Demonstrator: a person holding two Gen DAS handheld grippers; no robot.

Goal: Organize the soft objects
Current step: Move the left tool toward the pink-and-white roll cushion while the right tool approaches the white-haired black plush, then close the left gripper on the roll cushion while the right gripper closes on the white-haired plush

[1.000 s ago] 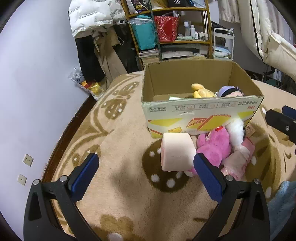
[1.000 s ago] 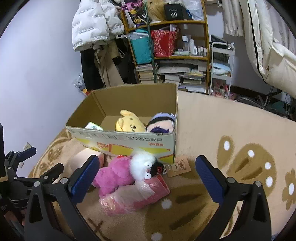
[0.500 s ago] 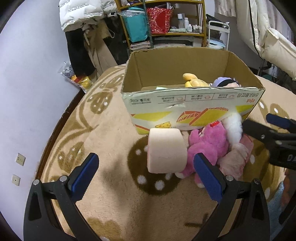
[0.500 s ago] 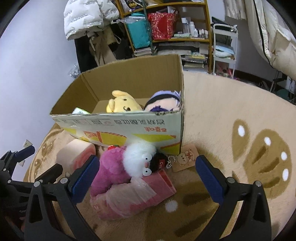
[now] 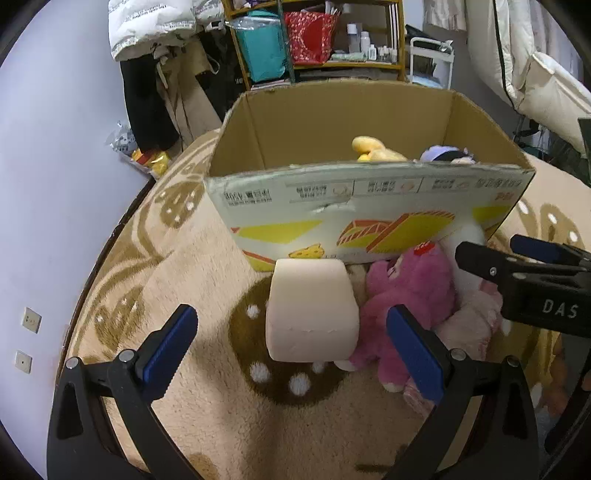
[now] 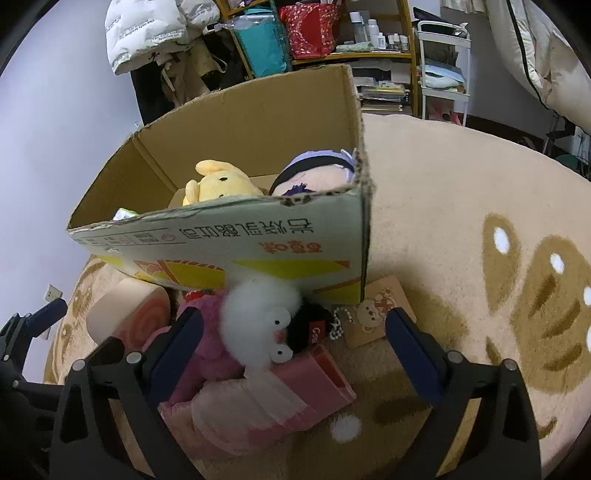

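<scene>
Hovering low over the rug point(image 5: 192, 266), the left gripper point(image 5: 291, 347) is spread wide and empty, its blue pads flanking a cream roll plush point(image 5: 312, 310) without touching it. The right gripper point(image 6: 291, 339), equally wide and holding nothing, reaches in beside it above a white fluffy toy point(image 6: 255, 314), a pink bear point(image 5: 410, 295) and a pink wrapped bundle point(image 6: 258, 406). All four lie against the near wall of a cardboard box point(image 5: 369, 206) on the rug; inside it sit a yellow plush point(image 6: 218, 182) and a purple-haired doll point(image 6: 317, 171). Behind stand a cluttered shelf point(image 5: 332, 40), hanging coats point(image 5: 151, 22) and a pale wall point(image 5: 48, 166).
</scene>
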